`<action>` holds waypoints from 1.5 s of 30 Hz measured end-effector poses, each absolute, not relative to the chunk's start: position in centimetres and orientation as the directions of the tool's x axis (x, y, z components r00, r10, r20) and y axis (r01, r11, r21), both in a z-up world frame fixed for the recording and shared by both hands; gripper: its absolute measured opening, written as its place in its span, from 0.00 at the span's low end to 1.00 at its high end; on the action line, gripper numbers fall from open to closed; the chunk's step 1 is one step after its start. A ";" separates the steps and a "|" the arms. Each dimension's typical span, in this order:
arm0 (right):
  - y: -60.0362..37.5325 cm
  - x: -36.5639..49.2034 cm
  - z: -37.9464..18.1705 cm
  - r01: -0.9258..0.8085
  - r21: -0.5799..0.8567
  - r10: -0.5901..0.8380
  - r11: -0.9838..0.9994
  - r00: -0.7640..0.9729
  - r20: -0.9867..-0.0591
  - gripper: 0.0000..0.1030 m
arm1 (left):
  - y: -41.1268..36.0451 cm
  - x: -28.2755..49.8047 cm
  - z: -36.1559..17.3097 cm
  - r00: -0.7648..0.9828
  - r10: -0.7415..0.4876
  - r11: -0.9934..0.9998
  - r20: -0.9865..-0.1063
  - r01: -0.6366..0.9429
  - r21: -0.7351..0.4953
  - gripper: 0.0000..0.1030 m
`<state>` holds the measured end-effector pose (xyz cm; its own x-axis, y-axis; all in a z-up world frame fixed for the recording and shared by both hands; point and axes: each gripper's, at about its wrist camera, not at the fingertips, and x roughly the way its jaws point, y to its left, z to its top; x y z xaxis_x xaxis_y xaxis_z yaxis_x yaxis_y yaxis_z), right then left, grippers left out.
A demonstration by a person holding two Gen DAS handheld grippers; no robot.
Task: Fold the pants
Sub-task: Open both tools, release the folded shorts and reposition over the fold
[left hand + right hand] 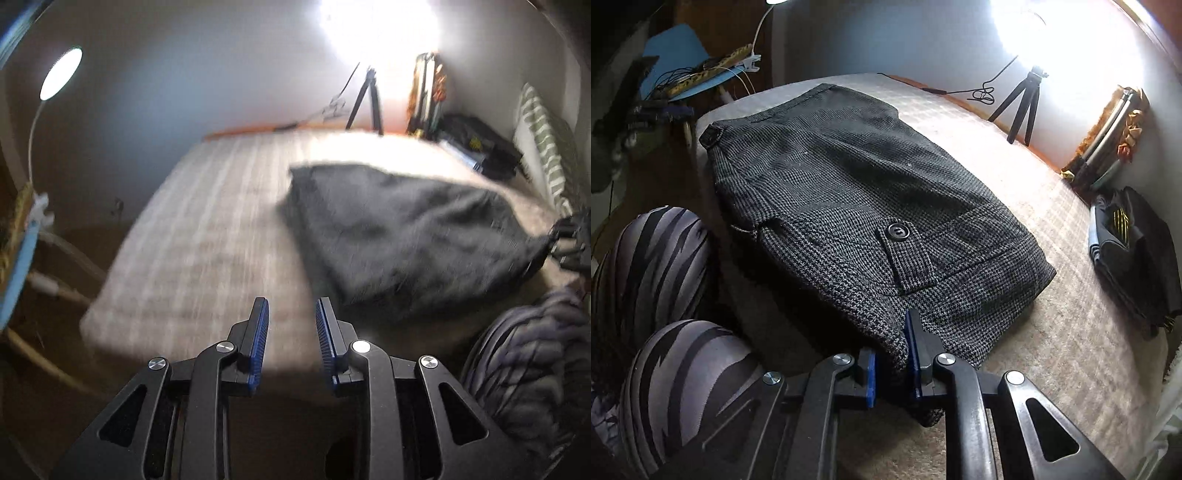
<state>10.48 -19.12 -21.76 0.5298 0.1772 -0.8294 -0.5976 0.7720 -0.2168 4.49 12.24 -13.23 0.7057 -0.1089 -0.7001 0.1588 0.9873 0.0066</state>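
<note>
Bed point(207, 206) under a bright lamp, pants half folded.
Left view, blurred: our left tongs point(291, 332) hang released and empty above the bed, pants point(399, 229) off to their right. Right view: our right tongs point(892, 354) are clenched on the near edge of the pants point(857, 192), folded flat by the bed's point(1052, 314) left edge. Next, we judge, set this edge down and smooth; a tripod point(1021, 107) stands behind.

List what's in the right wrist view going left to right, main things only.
Striped knees → blue chair → houndstooth pants, clamped at the near edge by the right gripper → black tripod → folded dark clothes at the right of the bed.
</note>
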 end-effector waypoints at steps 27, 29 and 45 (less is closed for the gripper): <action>-18.2 15.4 -23.4 -0.537 -0.028 0.267 0.843 0.465 -0.844 0.39 | 2.6 11.6 -19.4 0.536 -0.308 0.900 -0.786 0.431 -0.059 0.26; -18.9 15.0 -23.5 -0.532 -0.002 0.290 0.847 0.464 -0.837 0.39 | 3.6 11.7 -19.1 0.530 -0.303 0.907 -0.792 0.415 -0.069 0.31; -13.8 14.9 -21.0 -0.693 0.040 0.396 0.720 0.363 -0.843 0.35 | 7.0 24.2 -16.9 0.513 -0.146 0.967 -0.846 0.254 -0.013 0.36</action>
<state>14.86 -13.77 -20.97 0.3631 0.3959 -0.8435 -0.6929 0.7199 0.0397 24.22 7.00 -16.95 0.5132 -0.1455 -0.8459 0.2536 0.9672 -0.0126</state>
